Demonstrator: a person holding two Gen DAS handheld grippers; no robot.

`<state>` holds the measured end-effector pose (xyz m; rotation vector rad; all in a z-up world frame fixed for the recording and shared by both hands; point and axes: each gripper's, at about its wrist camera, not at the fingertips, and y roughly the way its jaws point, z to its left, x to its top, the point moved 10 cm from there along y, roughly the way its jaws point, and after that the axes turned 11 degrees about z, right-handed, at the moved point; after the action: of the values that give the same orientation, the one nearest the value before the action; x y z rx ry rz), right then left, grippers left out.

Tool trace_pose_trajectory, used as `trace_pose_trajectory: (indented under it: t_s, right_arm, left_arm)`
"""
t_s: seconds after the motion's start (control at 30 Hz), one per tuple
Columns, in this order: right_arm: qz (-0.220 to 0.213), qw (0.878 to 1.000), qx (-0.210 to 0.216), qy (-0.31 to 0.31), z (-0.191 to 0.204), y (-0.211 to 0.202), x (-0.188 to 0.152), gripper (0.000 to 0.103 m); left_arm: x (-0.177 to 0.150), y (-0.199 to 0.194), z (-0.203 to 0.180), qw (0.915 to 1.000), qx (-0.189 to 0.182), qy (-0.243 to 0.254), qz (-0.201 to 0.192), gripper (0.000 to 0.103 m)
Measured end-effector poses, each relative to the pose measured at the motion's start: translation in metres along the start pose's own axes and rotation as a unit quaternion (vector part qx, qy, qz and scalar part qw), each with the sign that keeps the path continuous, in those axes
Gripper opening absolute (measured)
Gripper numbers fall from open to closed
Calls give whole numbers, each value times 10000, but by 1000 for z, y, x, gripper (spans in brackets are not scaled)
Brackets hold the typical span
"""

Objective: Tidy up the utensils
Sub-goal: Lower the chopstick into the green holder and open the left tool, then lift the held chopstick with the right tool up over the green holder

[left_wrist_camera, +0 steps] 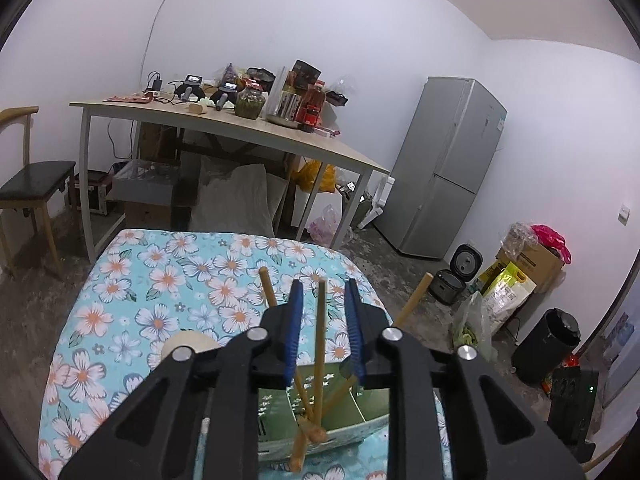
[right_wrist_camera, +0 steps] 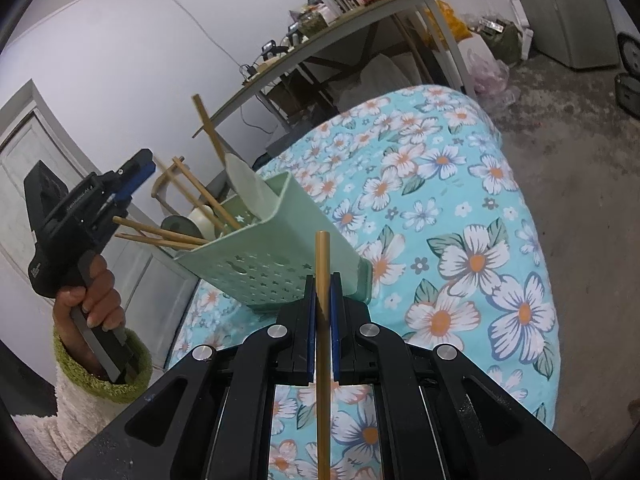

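A pale green utensil holder (left_wrist_camera: pixel 362 410) stands on the floral tablecloth (left_wrist_camera: pixel 168 280) with several wooden chopsticks leaning in it. My left gripper (left_wrist_camera: pixel 323 286) hangs just above the holder. Its blue pads are apart, and one upright chopstick (left_wrist_camera: pixel 320 332) stands between them without being pressed. In the right wrist view the holder (right_wrist_camera: pixel 272 264) also contains a white spoon (right_wrist_camera: pixel 248 188). The left gripper (right_wrist_camera: pixel 140 168), held by a hand, sits over its far left side. My right gripper (right_wrist_camera: pixel 322 280) is shut on a single chopstick (right_wrist_camera: pixel 322 256), in front of the holder.
A cream round object (left_wrist_camera: pixel 188 344) lies left of the holder. Behind the table are a cluttered wooden desk (left_wrist_camera: pixel 240 128), a chair (left_wrist_camera: pixel 32 184), a grey fridge (left_wrist_camera: pixel 444 168), a rice cooker (left_wrist_camera: pixel 456 276), bags and boxes (left_wrist_camera: pixel 520 272) and a black bin (left_wrist_camera: pixel 548 344).
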<state>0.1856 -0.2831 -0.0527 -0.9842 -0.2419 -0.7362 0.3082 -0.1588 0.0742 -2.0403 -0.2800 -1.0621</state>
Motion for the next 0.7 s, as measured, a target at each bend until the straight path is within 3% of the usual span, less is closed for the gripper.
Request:
trace_pose_trajectory:
  t_s: [0.37,0.7]
  right_arm:
    - [-417,9968,18,-683,48,-30,33,4]
    - [-1260,9773,273,-1683,133,-65,107,4]
  left_arm:
    - [-19,-48,0,9997,73,-23,-218,47]
    - [-92,-71,23,9988,428,-43,227,69]
